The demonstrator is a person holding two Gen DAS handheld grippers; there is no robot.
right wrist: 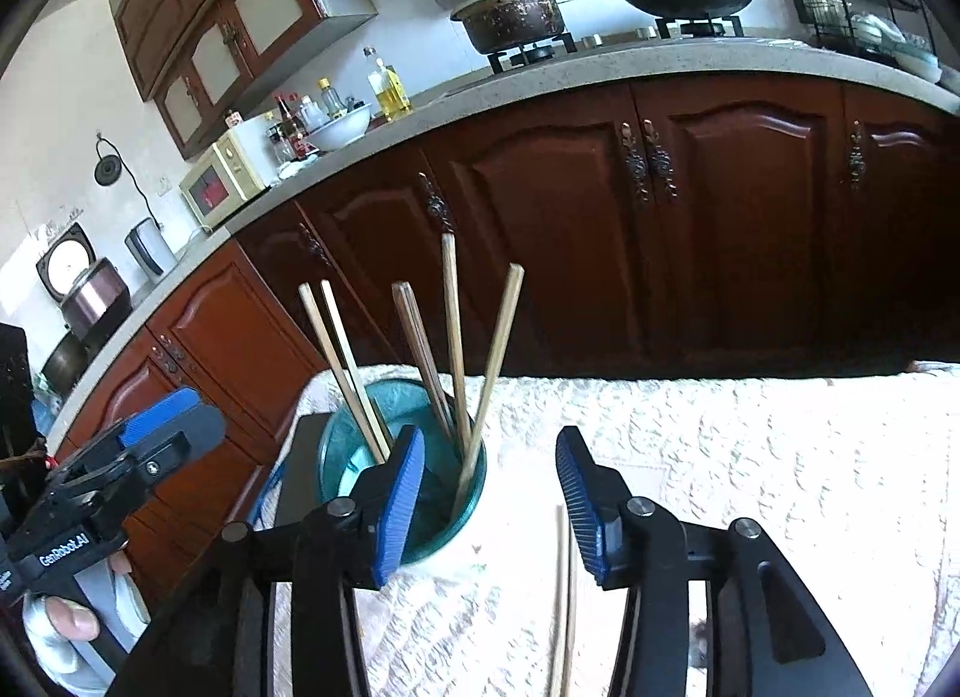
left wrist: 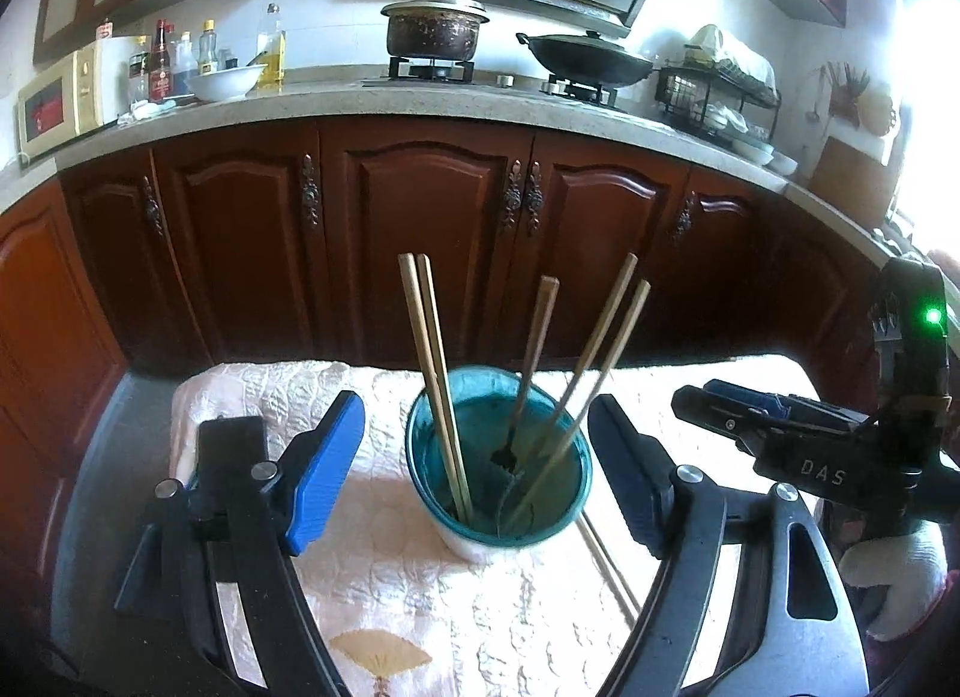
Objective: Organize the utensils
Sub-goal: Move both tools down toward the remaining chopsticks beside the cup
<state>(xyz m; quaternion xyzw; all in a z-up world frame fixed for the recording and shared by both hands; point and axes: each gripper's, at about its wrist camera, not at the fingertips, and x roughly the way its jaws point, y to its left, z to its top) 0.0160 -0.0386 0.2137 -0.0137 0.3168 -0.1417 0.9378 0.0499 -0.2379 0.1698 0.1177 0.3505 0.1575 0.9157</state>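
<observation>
Mostly done I'd say: several chopsticks already stand in the teal cup on the worktop, one pair still lies beside it; left gripper wide open, right gripper half open, both empty

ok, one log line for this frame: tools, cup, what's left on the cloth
left tool: open, astride teal cup, not touching | right tool: open, empty | cup: chopsticks upright inside | cloth: loose chopstick pair remains
</observation>
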